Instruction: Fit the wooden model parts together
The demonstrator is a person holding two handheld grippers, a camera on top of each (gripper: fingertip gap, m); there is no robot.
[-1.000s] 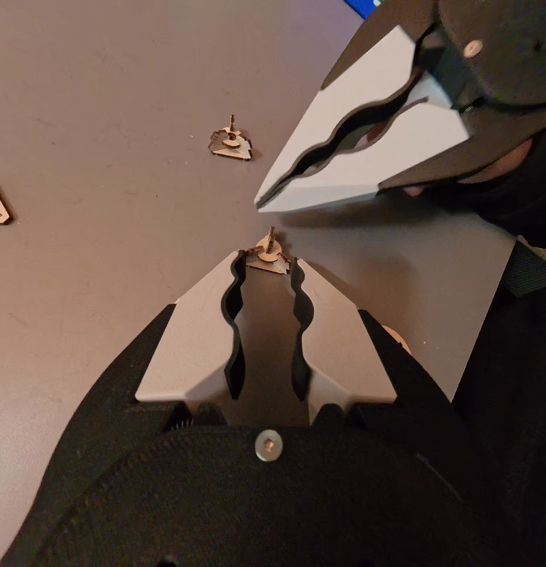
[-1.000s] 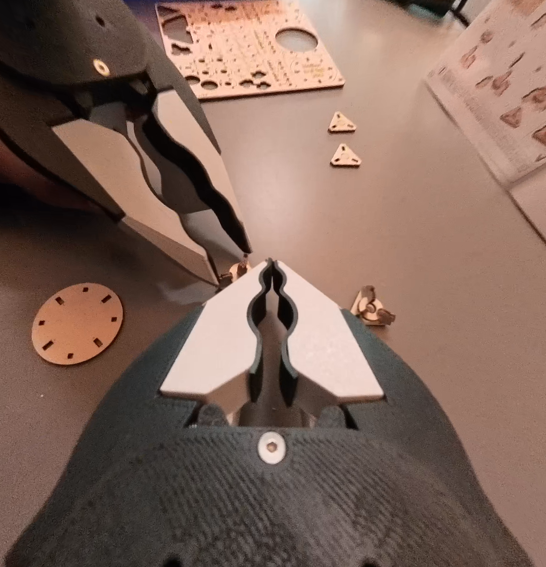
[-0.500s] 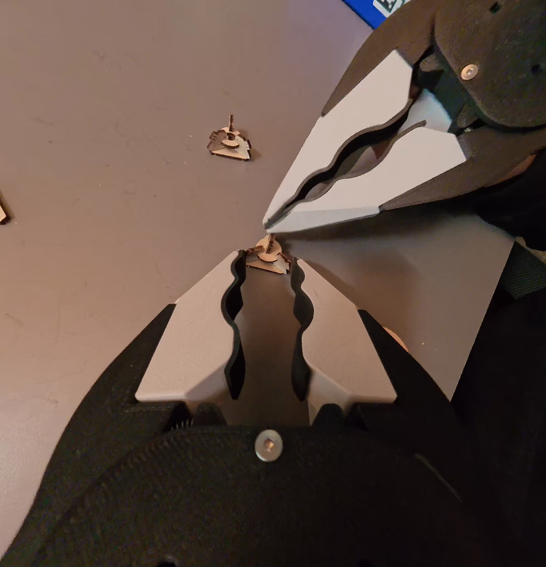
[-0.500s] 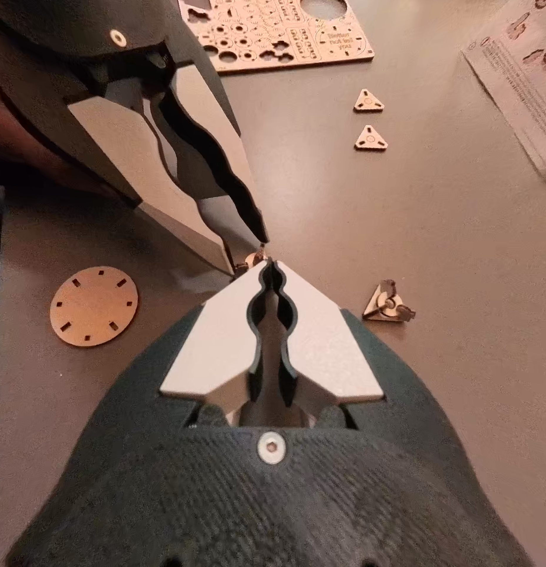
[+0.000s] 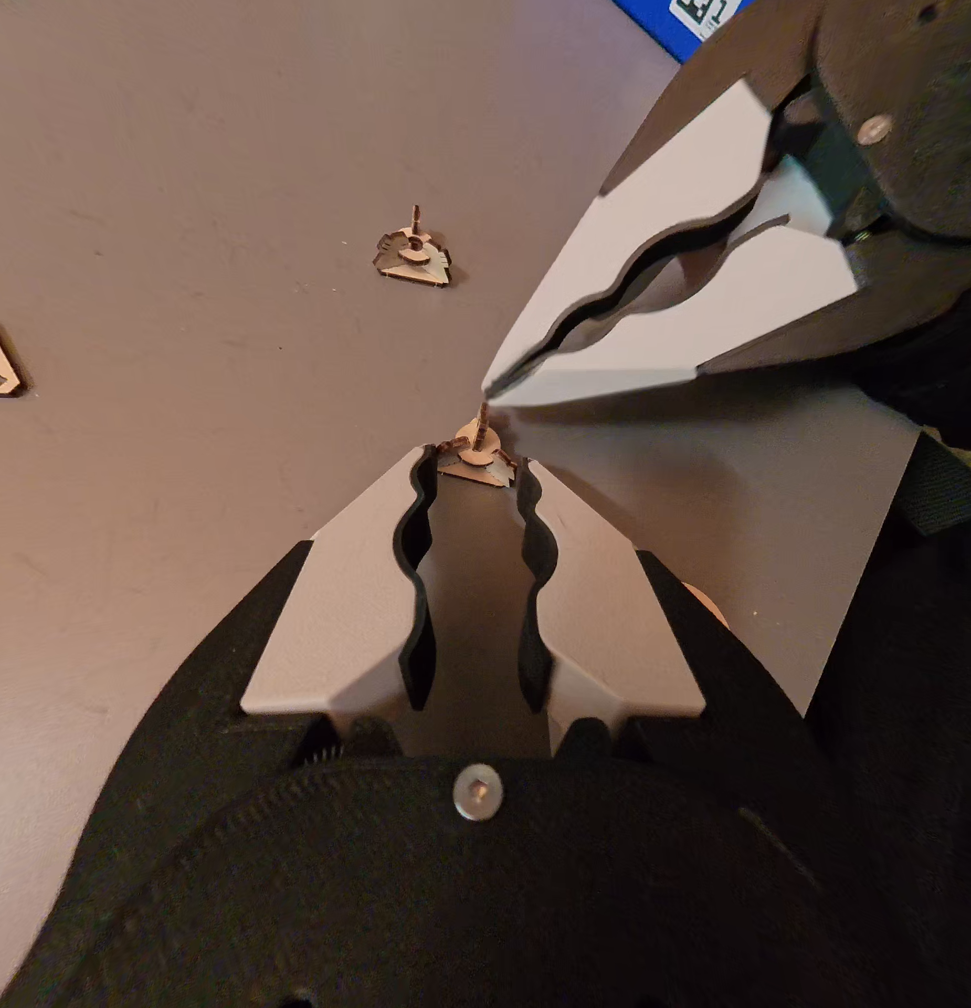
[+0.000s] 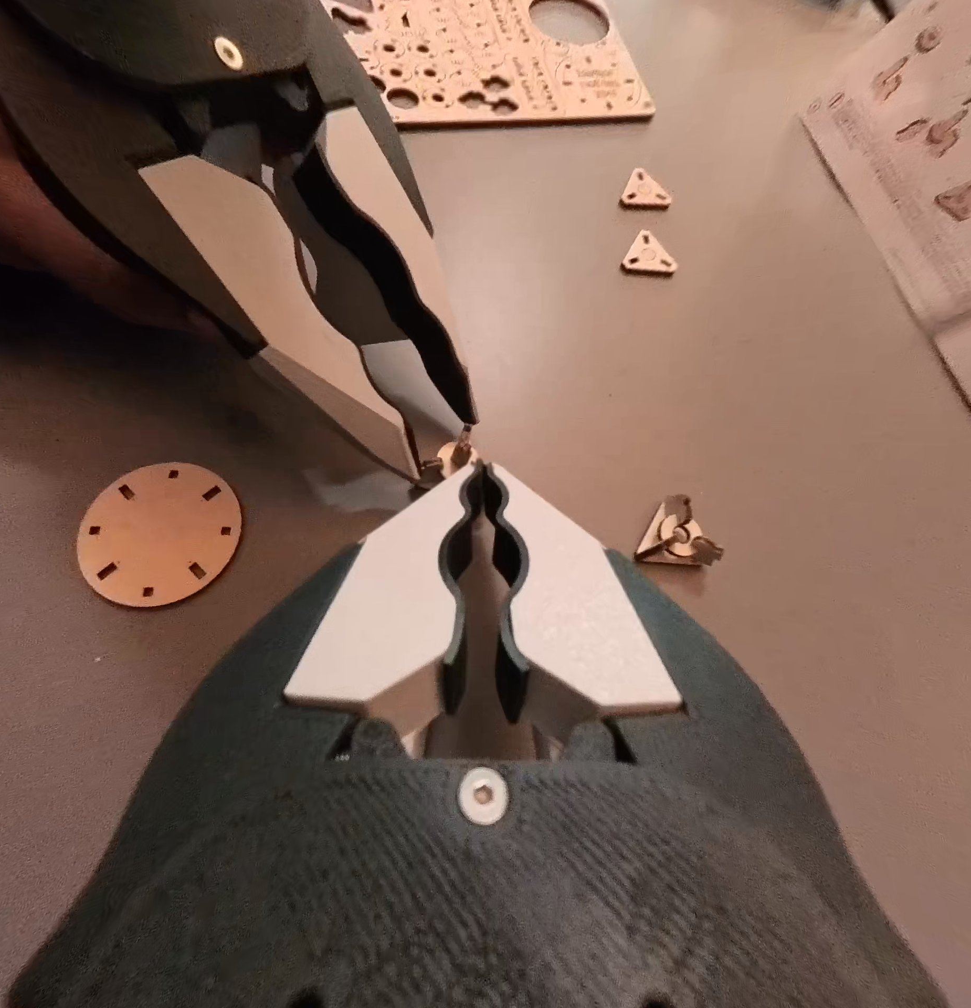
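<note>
My left gripper (image 5: 475,462) is shut on a small wooden triangular assembly (image 5: 475,455) that rests on the grey table (image 5: 200,136). Its pads press the assembly's two sides. A thin pin (image 5: 480,423) stands upright from the assembly's round middle. My right gripper (image 6: 480,470) is shut, with nothing seen between its pads. In the left wrist view its closed tips (image 5: 487,390) hover just above the pin's top. The right wrist view shows the left gripper (image 6: 441,447) reaching in from the upper left, with the assembly (image 6: 453,453) at its tips.
A second like assembly (image 6: 677,537) lies to the right, also in the left wrist view (image 5: 412,256). A slotted wooden disc (image 6: 159,534), a punched wooden sheet (image 6: 505,65), two flat triangles (image 6: 644,191) (image 6: 649,253) and a printed paper sheet (image 6: 908,163) lie around. My two grippers' fingertips are within a few centimetres of each other.
My shut right gripper has drifted sideways and down, so its tips now stand right over the pin. My left gripper has kept still, holding the assembly.
</note>
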